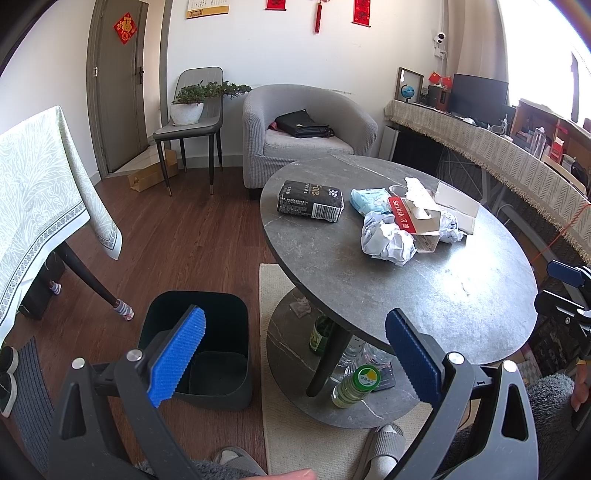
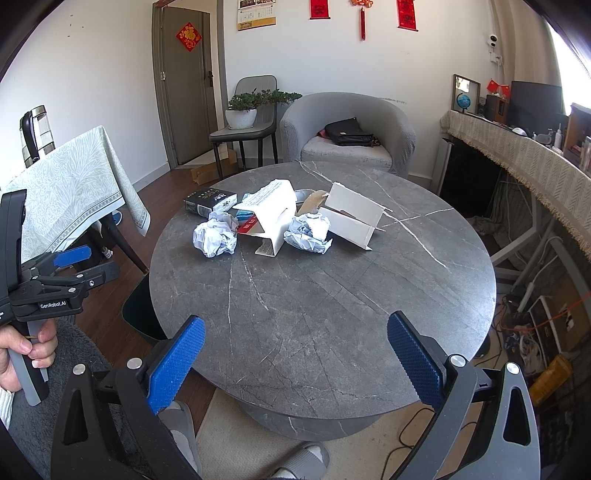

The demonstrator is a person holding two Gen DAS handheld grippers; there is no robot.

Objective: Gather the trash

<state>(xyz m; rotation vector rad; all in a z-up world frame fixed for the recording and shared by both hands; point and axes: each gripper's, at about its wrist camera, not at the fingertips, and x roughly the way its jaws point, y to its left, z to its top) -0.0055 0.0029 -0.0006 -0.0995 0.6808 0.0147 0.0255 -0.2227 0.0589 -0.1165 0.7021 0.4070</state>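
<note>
Round grey counter (image 2: 332, 295) carrying trash near its far edge.
Two crumpled paper balls (image 2: 215, 236), two torn boxes (image 2: 352, 218); left gripper (image 1: 295, 354) and right gripper (image 2: 295, 350) jaws apart, empty.

Grey armchair (image 2: 347, 125) at top centre w/ black bag (image 2: 349, 133) on its seat. Left of it, grey chair (image 1: 190, 122) carrying potted plant (image 1: 192, 101). Grey door (image 2: 184, 85) upper left, red decoration (image 2: 189, 36) on it. Red hangings (image 2: 364, 14) along top wall. Table w/ green patterned cloth (image 1: 40, 184) at left edge. Long counter w/ fringed cloth (image 1: 498, 144) at right; globe (image 1: 407, 90) & monitor (image 1: 478, 94) on it. Cream rug (image 1: 295, 443) at bottom.
</note>
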